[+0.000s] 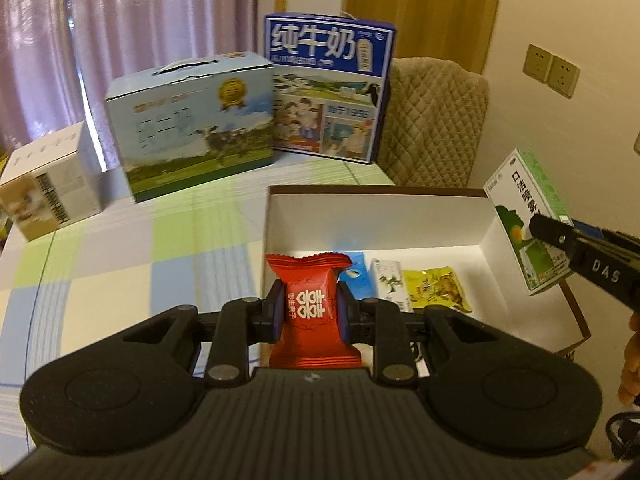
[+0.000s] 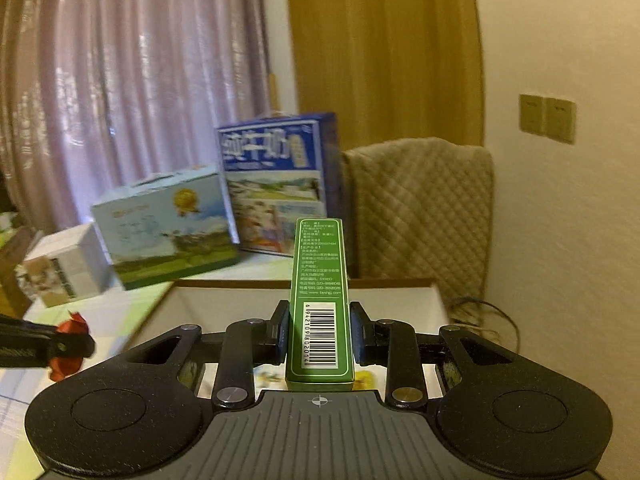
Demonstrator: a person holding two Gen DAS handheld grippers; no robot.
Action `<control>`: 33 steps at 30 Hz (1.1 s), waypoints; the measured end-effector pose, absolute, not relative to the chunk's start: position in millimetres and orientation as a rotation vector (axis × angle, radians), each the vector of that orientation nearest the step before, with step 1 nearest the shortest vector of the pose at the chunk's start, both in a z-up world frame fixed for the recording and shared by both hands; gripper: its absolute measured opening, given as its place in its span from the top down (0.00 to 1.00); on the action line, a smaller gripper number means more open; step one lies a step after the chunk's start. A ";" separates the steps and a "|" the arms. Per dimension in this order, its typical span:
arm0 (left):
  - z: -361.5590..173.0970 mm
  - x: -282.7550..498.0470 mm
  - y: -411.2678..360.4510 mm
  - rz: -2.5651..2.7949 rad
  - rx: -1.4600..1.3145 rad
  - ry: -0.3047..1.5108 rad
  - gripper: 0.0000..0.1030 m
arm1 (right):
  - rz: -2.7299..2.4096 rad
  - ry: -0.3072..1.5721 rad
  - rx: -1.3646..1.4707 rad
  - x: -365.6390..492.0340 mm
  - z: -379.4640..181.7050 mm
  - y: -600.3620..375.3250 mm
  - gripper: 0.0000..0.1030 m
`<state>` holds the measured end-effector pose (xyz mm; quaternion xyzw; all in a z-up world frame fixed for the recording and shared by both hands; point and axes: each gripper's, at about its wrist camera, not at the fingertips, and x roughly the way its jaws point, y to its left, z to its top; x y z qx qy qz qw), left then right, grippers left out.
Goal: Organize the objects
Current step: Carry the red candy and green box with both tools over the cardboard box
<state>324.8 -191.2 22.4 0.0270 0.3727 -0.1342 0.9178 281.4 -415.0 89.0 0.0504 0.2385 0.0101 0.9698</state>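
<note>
The table (image 1: 120, 248), spread with a pastel checked cloth, carries three cartons along its far edge: a tall blue milk carton (image 1: 328, 88), a pale blue carton with a handle (image 1: 192, 128) beside it, and a smaller white carton (image 1: 48, 184) at the left. In front of them an open white tray box (image 1: 380, 216) lies on the cloth. Only the left wrist view looks into it, showing a blue packet (image 1: 358, 276), a white packet (image 1: 390, 284) and a yellow snack packet (image 1: 436, 288) lined up side by side on its floor; the right wrist view shows little more than its rim (image 2: 280, 286).

The right tongs (image 2: 319, 334) are closed on a green box (image 2: 319, 300), which stands upright between the pads with its barcode face toward the camera. From the left wrist view the same green box (image 1: 528, 220) hangs tilted above the tray's right wall.

The left tongs (image 1: 312, 310) are clamped on a red candy packet (image 1: 312, 312), held upright at the tray's near left corner, above the table. In the right wrist view only its crimped red ends (image 2: 68, 344) show around the tongs at the far left.
</note>
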 end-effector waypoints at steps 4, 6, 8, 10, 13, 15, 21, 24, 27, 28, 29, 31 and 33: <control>18.9 334.2 -207.2 -0.290 0.080 0.776 0.79 | -0.010 0.505 0.099 287.8 80.2 -430.9 0.74; 16.5 338.1 -213.6 -0.296 0.088 0.782 0.79 | -0.022 0.517 0.096 291.2 74.5 -437.4 0.74; 12.8 342.3 -219.5 -0.301 0.096 0.792 0.79 | -0.029 0.530 0.099 295.8 69.4 -441.8 0.74; 8.1 345.2 -224.2 -0.303 0.104 0.803 0.79 | -0.039 0.545 0.099 300.3 64.6 -446.5 0.74; -1.2 352.5 -231.0 -0.304 0.116 0.824 0.79 | -0.057 0.576 0.091 310.3 55.4 -450.3 0.74; -6.5 357.2 -234.6 -0.304 0.123 0.836 0.79 | -0.072 0.599 0.092 316.4 49.1 -454.4 0.74; -18.6 369.4 -244.1 -0.303 0.146 0.853 0.79 | -0.111 0.633 0.080 331.1 36.3 -463.8 0.74; -22.7 375.4 -247.3 -0.302 0.156 0.857 0.79 | -0.117 0.646 0.086 337.7 31.1 -467.7 0.74; -26.7 381.1 -249.4 -0.301 0.161 0.862 0.79 | -0.122 0.654 0.088 342.9 27.3 -471.4 0.74; -28.0 382.8 -249.8 -0.300 0.164 0.863 0.79 | -0.123 0.656 0.085 344.1 26.5 -472.1 0.74; -28.7 384.5 -250.2 -0.300 0.166 0.864 0.79 | -0.125 0.659 0.085 345.4 25.5 -472.8 0.74; -30.5 386.9 -250.7 -0.301 0.169 0.865 0.79 | -0.126 0.665 0.090 347.7 23.9 -474.1 0.74; -32.0 389.7 -251.5 -0.301 0.172 0.867 0.79 | -0.124 0.670 0.087 350.2 23.1 -474.6 0.74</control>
